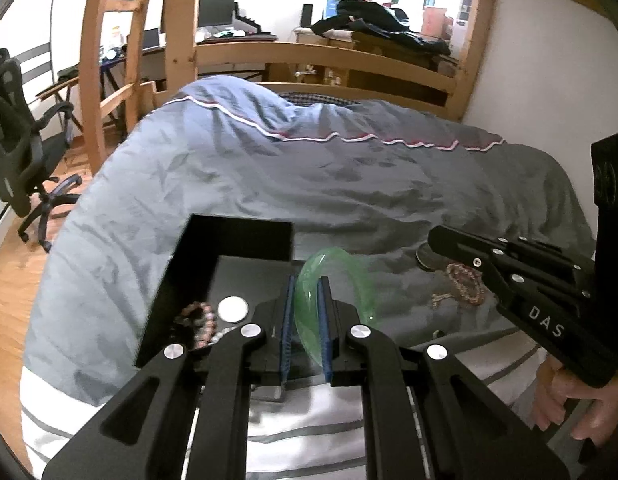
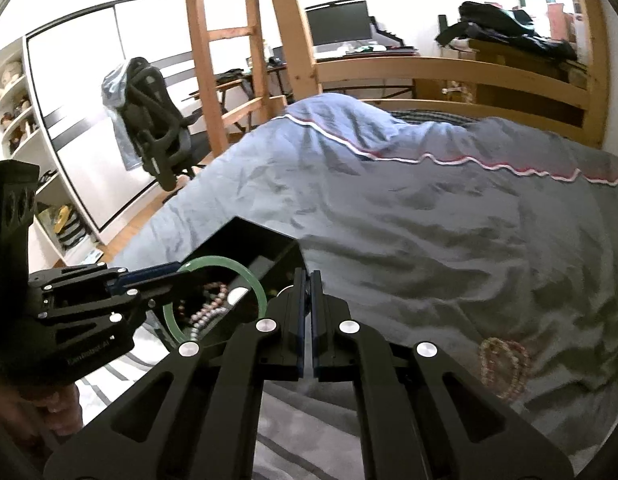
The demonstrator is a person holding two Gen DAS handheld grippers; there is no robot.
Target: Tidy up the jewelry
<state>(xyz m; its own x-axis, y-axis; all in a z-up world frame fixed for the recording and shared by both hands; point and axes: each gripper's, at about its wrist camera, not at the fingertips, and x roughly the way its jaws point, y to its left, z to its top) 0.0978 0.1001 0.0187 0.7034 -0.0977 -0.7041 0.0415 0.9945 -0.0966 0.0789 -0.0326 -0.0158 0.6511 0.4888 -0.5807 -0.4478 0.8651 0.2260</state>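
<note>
My left gripper (image 1: 307, 288) is shut on a translucent green bangle (image 1: 349, 276) and holds it at the right edge of the open black jewelry box (image 1: 237, 236) on the bed. The bangle also shows in the right wrist view (image 2: 257, 285), over the box (image 2: 249, 232). Beaded bracelets (image 1: 197, 320) and a round silver disc (image 1: 233, 309) lie in the box. My right gripper (image 2: 307, 280) is shut with nothing between its fingers, beside the box. A pink beaded bracelet (image 2: 503, 364) lies on the duvet to its right, seen also in the left wrist view (image 1: 465, 282).
A round dark item (image 1: 427, 258) and a small chain (image 1: 439, 298) lie on the grey-blue duvet (image 1: 309, 168). A wooden bed frame (image 1: 309, 52) stands behind. An office chair (image 1: 17, 152) is at the left on the wood floor.
</note>
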